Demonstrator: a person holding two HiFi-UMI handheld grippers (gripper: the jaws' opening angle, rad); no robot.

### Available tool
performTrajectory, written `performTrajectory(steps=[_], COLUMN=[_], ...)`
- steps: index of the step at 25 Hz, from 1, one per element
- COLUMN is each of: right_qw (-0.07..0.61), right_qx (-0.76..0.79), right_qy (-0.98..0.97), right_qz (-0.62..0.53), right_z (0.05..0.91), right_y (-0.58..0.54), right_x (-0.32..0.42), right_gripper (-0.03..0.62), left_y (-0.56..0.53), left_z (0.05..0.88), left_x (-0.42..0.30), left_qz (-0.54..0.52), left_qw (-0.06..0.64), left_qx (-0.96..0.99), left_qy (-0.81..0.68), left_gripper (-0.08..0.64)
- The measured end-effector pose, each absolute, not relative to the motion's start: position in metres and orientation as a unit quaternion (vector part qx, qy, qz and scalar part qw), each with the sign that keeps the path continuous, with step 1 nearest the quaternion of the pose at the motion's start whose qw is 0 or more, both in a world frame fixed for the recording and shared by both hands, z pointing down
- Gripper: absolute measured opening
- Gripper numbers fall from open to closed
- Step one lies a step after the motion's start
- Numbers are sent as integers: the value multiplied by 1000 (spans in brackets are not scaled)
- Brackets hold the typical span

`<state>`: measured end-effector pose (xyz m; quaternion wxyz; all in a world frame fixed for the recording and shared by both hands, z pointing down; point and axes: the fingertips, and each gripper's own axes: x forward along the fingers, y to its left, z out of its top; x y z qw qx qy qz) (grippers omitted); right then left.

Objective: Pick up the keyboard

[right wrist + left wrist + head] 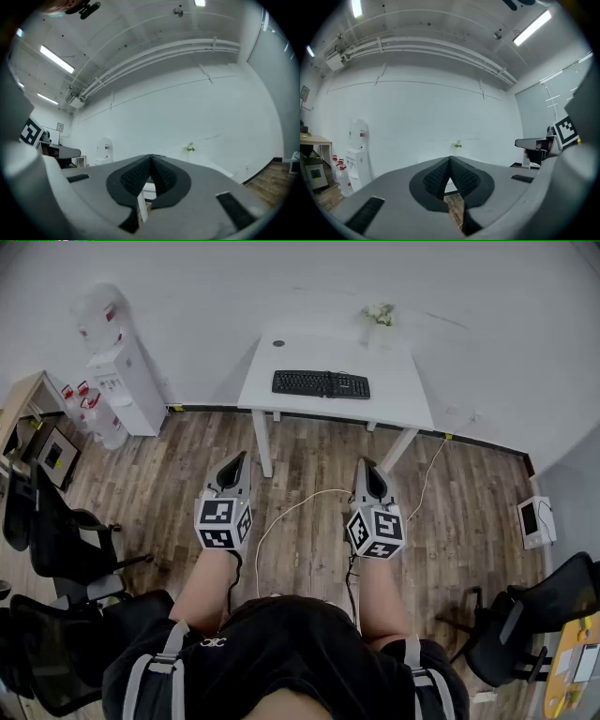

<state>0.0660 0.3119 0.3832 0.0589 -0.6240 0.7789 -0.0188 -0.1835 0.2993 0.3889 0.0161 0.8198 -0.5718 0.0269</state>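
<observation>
Nothing is done yet: the black keyboard (321, 383) lies mid-desk (281, 404), well apart from both empty, pressed-together grippers, left gripper (232, 465) and right gripper (368, 476).

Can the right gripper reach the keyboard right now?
Probably not yet: the right hand-held gripper is shut, over the floor, short of the table holding the keyboard. Nothing blocks the way.

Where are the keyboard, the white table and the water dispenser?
keyboard (321, 383), head view, middle of its keys.
white table (398, 401), head view, bare top near its right edge.
water dispenser (127, 390), head view, its white body.
</observation>
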Motion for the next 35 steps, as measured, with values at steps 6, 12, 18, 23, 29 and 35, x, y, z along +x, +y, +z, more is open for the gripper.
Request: performTrajectory(steps=[6,12,18,23,29,35], right_qw=[57,69,78,72,71,72], right_qx=[-621,-619,-629,-632,-640,-642], right_qy=[781,782,773,771,765,763], right_qz=[-19,-22,-17,-18,-16,-11], right_z=[384,379,378,384,385,386], right_y=[313,311,309,306,289,256], right_x=[59,47,34,20,22,35], right_gripper=[2,2,2,2,2,2], left_y=[300,298,292,284,268,236], left_z=[393,390,391,396,404,409], left_x=[-186,-193,-210,-226,-231,-225], left_qz=[38,37,30,26,22,23], left_qw=[15,9,11,17,26,24], left_qx=[822,827,831,832,834,835], left_qy=[-567,-561,-555,-554,-551,-549], left_gripper=[11,11,11,11,11,11])
